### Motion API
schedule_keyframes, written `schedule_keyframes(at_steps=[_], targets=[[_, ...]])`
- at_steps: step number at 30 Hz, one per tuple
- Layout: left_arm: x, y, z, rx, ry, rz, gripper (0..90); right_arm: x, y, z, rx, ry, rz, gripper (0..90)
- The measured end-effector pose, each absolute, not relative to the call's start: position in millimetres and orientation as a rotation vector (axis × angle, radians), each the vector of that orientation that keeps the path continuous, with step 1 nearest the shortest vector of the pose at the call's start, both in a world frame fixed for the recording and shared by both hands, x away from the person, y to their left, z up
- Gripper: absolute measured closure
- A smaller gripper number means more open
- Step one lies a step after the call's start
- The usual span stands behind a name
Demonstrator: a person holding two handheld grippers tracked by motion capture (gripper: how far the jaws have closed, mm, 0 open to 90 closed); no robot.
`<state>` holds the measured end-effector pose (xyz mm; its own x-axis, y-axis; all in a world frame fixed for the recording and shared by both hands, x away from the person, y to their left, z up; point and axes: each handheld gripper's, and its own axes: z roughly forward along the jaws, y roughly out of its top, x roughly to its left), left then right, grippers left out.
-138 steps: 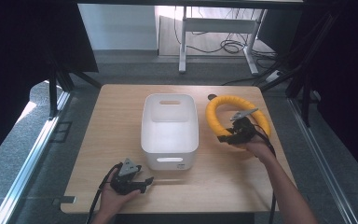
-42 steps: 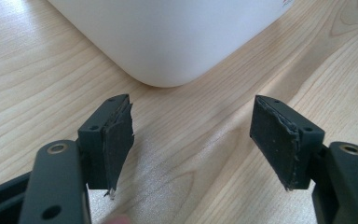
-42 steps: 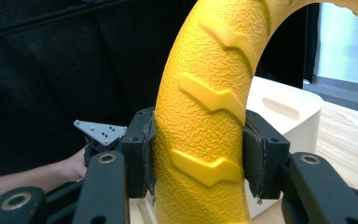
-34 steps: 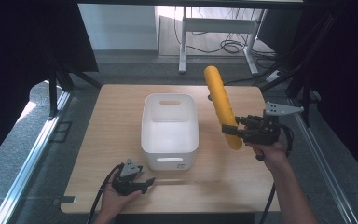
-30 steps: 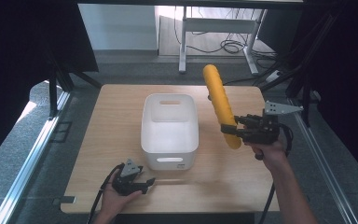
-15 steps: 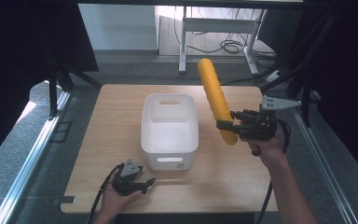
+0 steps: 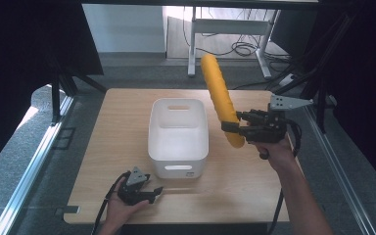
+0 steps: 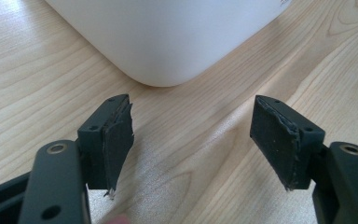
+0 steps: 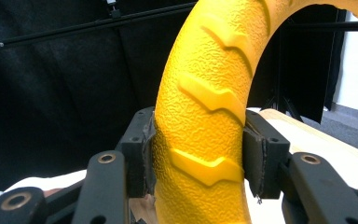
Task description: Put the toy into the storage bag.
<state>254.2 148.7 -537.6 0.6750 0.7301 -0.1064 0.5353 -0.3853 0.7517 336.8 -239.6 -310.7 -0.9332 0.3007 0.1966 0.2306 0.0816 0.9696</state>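
From the high view, my right gripper (image 7: 231, 128) hangs above the wooden table (image 7: 103, 132) at about 3 o'clock from the white bin (image 7: 178, 136), clamped on the lower part of a yellow ring (image 7: 219, 100). Seen edge-on here, the ring looks like a thick yellow bar tilting up toward 11 o'clock, its top past the table's far edge. The bin sits at the middle of the table, open side up. My left gripper (image 7: 152, 192) rests low on the table near the front edge, at about 7 o'clock from the bin, its tips pointing toward 3 o'clock.

The left gripper view gives what the high view cannot: my left gripper (image 8: 191, 140) has its jaws spread wide with only bare wood grain between them. The rounded white corner of the bin (image 8: 168, 37) lies just ahead at 12 o'clock, apart from both pads.

The right gripper view shows my right gripper (image 9: 198, 156) pressing both pads against the ring (image 9: 205, 93) from either side. Here the curve is plain, arching up and over toward 1 o'clock, with a pebbled skin and raised tread-like ridges. The white bin (image 9: 335, 163) lies below
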Motion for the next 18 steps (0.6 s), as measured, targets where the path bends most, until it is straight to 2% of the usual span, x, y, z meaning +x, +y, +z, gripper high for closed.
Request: schedule_keyframes(at_steps=[18], targets=[[254.5,149.0,-537.9,2.081,0.972,0.307,29.9,339.1,-216.2,-300.8,0.501,2.294,2.049,51.4]])
